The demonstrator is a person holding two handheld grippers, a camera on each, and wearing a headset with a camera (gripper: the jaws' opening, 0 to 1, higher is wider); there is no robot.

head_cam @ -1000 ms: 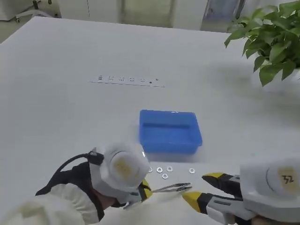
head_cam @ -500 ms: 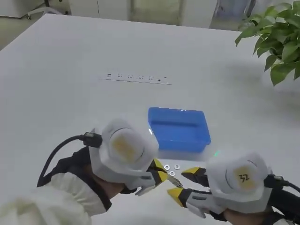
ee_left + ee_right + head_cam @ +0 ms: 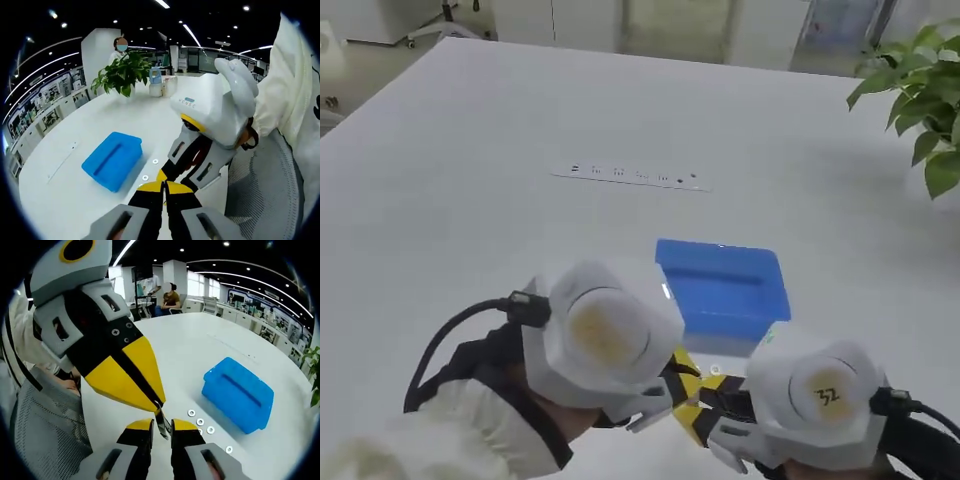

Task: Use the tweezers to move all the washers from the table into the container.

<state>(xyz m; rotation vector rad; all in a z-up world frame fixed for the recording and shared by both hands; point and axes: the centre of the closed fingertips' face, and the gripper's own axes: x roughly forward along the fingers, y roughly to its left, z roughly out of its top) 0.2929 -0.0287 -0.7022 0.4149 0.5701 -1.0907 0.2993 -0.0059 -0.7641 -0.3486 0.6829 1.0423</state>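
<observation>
Open-plan office or lab hall. Big white table (image 3: 470, 150) with a flush socket strip (image 3: 630, 176) and a potted plant (image 3: 120, 75) on it. Recessed ceiling light strips (image 3: 192, 35), white counters (image 3: 55, 107) along the wall, people (image 3: 172, 297) seated in the background, mesh office chair (image 3: 265, 195).

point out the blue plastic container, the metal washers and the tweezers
blue plastic container (image 3: 725, 285): head view, on its middle
small metal washers (image 3: 200, 421): right gripper view, on one ring beside the container
thin metal tweezers (image 3: 162, 421): right gripper view, on the shaft near its tip
</observation>
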